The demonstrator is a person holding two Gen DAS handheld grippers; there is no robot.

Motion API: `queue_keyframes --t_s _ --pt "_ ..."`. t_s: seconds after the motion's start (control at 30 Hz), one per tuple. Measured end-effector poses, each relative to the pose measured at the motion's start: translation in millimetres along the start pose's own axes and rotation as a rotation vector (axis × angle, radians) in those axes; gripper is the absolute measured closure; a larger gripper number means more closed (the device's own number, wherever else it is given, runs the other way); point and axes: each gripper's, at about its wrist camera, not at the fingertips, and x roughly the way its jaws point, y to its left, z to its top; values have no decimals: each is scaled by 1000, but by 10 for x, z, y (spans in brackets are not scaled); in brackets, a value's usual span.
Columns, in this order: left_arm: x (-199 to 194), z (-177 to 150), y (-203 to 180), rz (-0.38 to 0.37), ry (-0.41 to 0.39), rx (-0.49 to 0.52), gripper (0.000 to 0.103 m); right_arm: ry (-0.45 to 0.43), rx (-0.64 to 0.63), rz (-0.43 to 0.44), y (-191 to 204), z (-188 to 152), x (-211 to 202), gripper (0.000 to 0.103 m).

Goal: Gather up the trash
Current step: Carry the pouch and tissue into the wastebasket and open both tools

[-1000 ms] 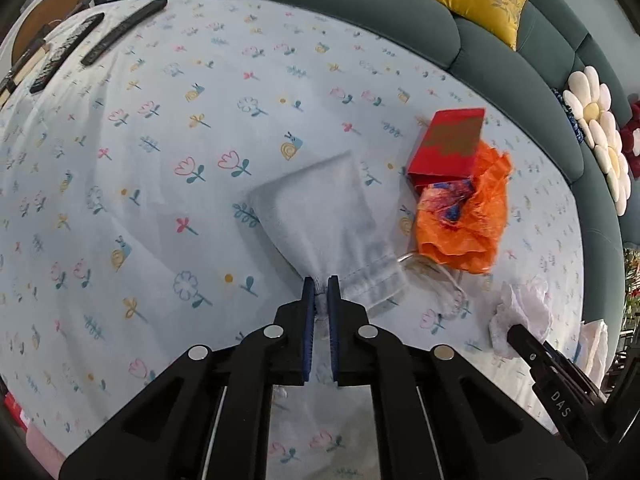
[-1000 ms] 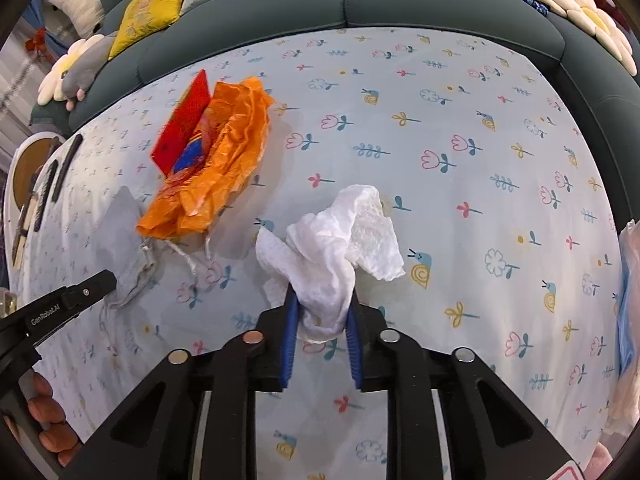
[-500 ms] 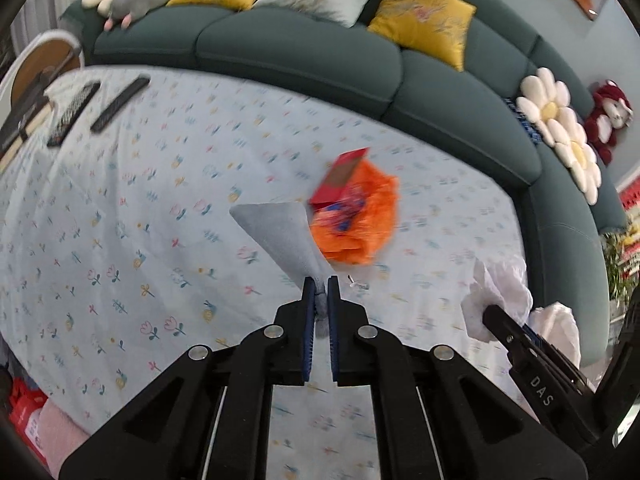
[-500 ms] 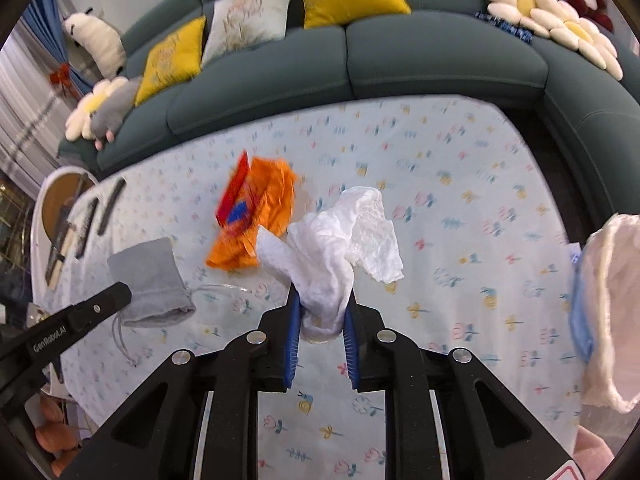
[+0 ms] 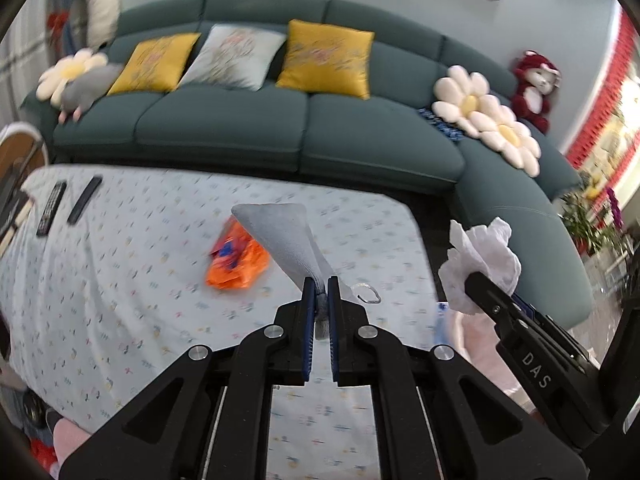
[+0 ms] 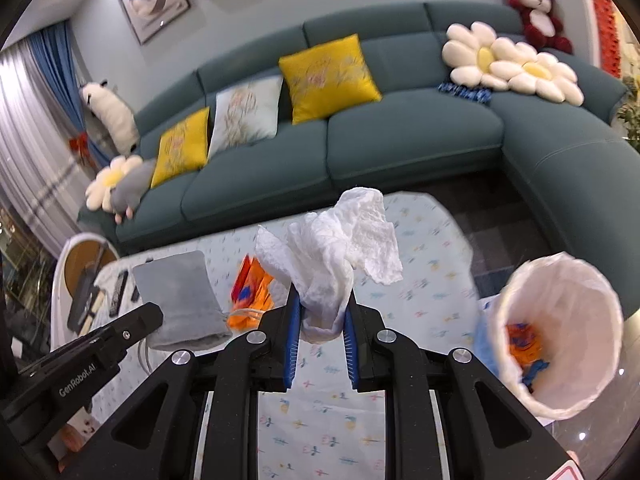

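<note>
The right tool, clamped on the crumpled tissue, has the lined bin low to its right, while the left tool pinches the grey pouch.

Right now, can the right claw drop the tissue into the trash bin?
Probably yes. The right claw holds the tissue up in the air, and the trash bin sits open just to its right with nothing between them.

A plain grey fabric pouch; a crinkled white paper tissue; crumpled orange plastic wrapper with blue print; pale blue counter cloth, small flower pattern; white-lined bin; teal sofa.
</note>
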Motion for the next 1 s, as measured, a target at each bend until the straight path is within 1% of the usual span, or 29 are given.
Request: queue_keyframes --t_s 0.13,0.23,0.37,0.57,0.73,1.0 --pt "-164 -6 -400 -29 -28 63 97 -51 21 -11 -220 59 -297 85" --pt "-239 -30 -701 -51 -40 107 97 -89 46 -27 -468 112 -529 85" --pt "-291 -76 -1101 -82 -44 160 97 -126 75 -51 -766 150 -785 85" --pt "-349 -181 -1631 -121 -49 240 97 -170 131 -87 -1229 118 -1101 85" --pt "-357 -271 -1972 -148 -47 291 97 -193 182 -109 -1590 39 -1285 85" --pt "-294 -372 -2303 -187 -30 337 97 -205 242 -129 -1949 -82 -1398 85"
